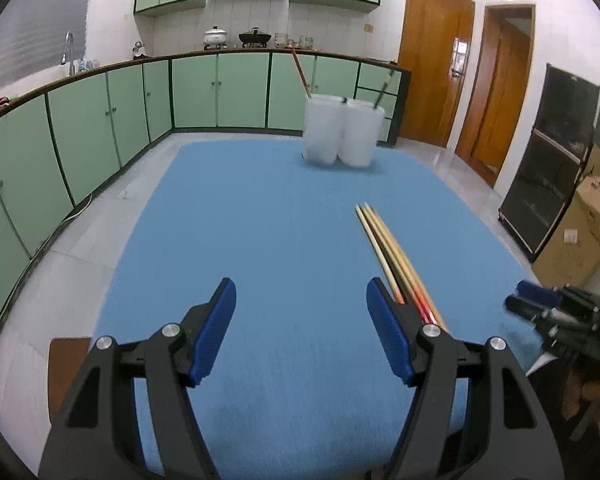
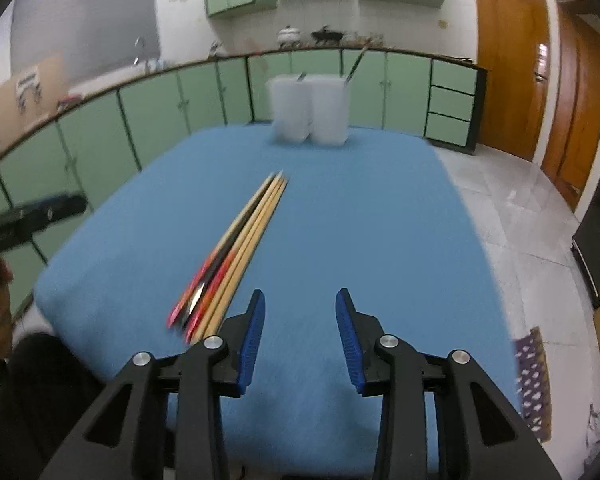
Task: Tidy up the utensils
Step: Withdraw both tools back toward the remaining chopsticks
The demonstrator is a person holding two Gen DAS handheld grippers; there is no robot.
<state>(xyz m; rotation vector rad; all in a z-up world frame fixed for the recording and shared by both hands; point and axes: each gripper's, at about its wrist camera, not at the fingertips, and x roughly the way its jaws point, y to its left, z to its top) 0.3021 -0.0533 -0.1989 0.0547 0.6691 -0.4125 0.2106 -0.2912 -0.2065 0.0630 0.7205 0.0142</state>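
We hold the left gripper (image 1: 300, 328) and the right gripper (image 2: 300, 336) above the blue-covered bench (image 1: 260, 220), jaws apart on both and clamped on nothing. The chopsticks (image 2: 244, 240) lie bundled lengthwise on the bench, between the two grippers, tips toward the two white holders (image 2: 308, 110) at the far edge. Each holder already carries a utensil, so we judge them the destination. The parallel bundle should allow a grasp across the shafts.
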